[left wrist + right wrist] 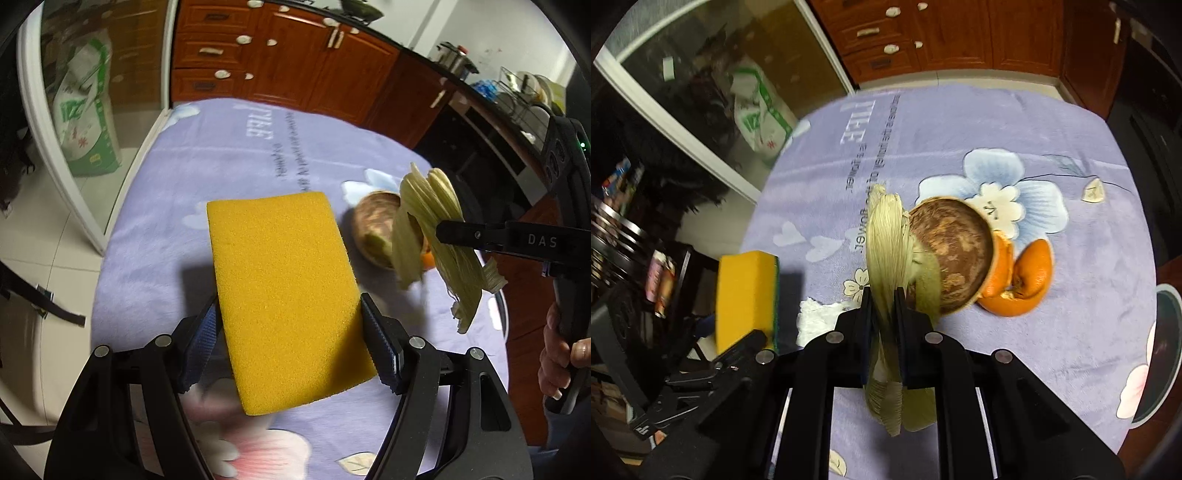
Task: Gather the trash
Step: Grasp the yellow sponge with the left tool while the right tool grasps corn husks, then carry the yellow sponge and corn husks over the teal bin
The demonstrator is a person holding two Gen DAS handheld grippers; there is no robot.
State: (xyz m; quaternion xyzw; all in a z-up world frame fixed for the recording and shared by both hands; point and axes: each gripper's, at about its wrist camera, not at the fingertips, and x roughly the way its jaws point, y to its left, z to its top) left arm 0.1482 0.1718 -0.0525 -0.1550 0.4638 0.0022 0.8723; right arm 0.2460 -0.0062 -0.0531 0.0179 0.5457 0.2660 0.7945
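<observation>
My left gripper (288,325) is shut on a yellow sponge (284,295) with a green scouring side and holds it above the table; the sponge also shows at the left of the right wrist view (744,295). My right gripper (882,295) is shut on a pale corn husk (886,243) and holds it lifted over the table; the husk also shows in the left wrist view (428,229). Below the husk lie a brown coconut-shell bowl (956,251), orange peel (1023,280) and a white crumpled tissue (816,314).
The table is covered by a lilac flower-print cloth (960,122). A dark round bin rim (1160,350) sits at the table's right edge. Wooden cabinets (295,62) stand behind, a glass door (74,110) with a green-white sack at left.
</observation>
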